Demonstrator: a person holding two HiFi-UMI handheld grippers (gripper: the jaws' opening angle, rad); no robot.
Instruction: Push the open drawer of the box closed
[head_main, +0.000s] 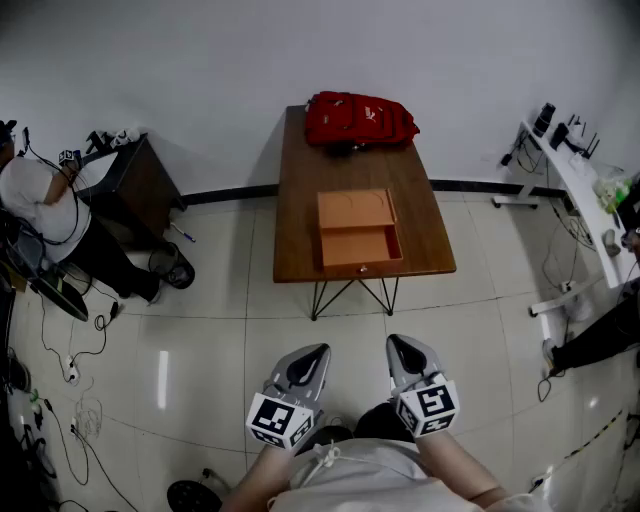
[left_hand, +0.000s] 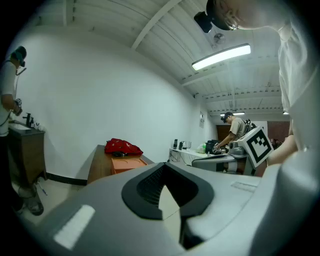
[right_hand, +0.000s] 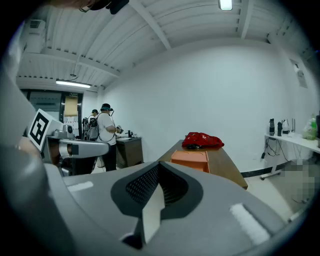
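Note:
An orange box (head_main: 356, 210) lies on a brown table (head_main: 300, 200), with its drawer (head_main: 361, 246) pulled out toward the table's near edge. In the gripper views the box (left_hand: 127, 164) (right_hand: 190, 158) is small and far ahead. My left gripper (head_main: 312, 355) and right gripper (head_main: 400, 347) hover side by side over the floor, close to my body and well short of the table. Both are shut with nothing between their jaws. From their own cameras, the left gripper (left_hand: 167, 200) and right gripper (right_hand: 152, 210) point toward the table.
A red backpack (head_main: 360, 120) sits at the table's far end, behind the box. A person (head_main: 40, 205) bends at a dark cabinet (head_main: 135, 180) on the left, with cables on the floor (head_main: 60, 400). A white desk (head_main: 575, 170) stands at right. Tiled floor (head_main: 350, 310) lies between me and the table.

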